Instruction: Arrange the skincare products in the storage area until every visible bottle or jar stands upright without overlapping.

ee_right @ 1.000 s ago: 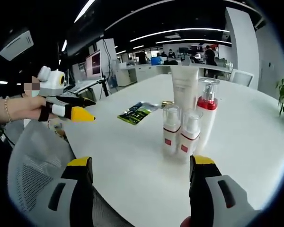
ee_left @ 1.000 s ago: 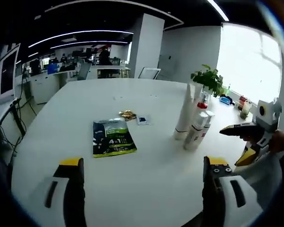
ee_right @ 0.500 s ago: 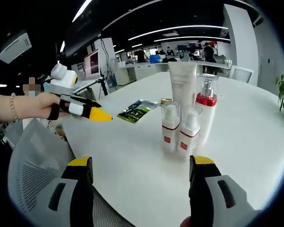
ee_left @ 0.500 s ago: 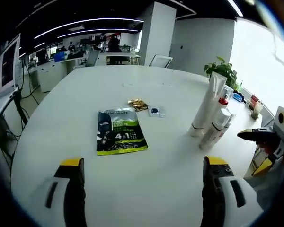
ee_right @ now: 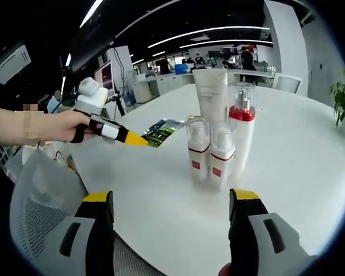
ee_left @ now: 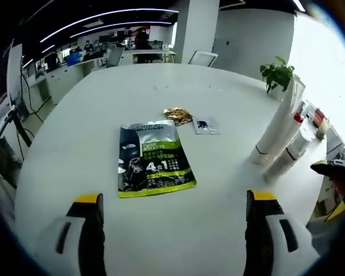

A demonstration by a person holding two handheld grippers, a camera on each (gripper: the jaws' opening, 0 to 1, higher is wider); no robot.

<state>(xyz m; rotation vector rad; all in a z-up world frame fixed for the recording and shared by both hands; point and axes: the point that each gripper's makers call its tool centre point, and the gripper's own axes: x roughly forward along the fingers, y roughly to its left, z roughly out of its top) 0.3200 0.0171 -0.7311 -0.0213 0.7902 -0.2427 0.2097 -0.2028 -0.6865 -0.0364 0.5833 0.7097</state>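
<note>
While both grippers hang released, fingers spread on nothing, the bottles (ee_right: pixel 218 146) stand clustered near the desk (ee_left: pixel 92 126) edge; the flat sachet (ee_left: pixel 152 158) looks light, floppy, slippery, best pinched at a corner.

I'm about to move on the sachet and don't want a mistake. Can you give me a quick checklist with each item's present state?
1. Left claw open and holding nothing: ok.
2. Right claw open and holding nothing: ok.
3. Four bottles upright in a cluster: ok.
4. Green sachet standing upright: not ok, it lies flat on the white table.
5. Bottles touching one another: cannot tell.
6. Small packets beyond the sachet, apart from it: ok.
</note>
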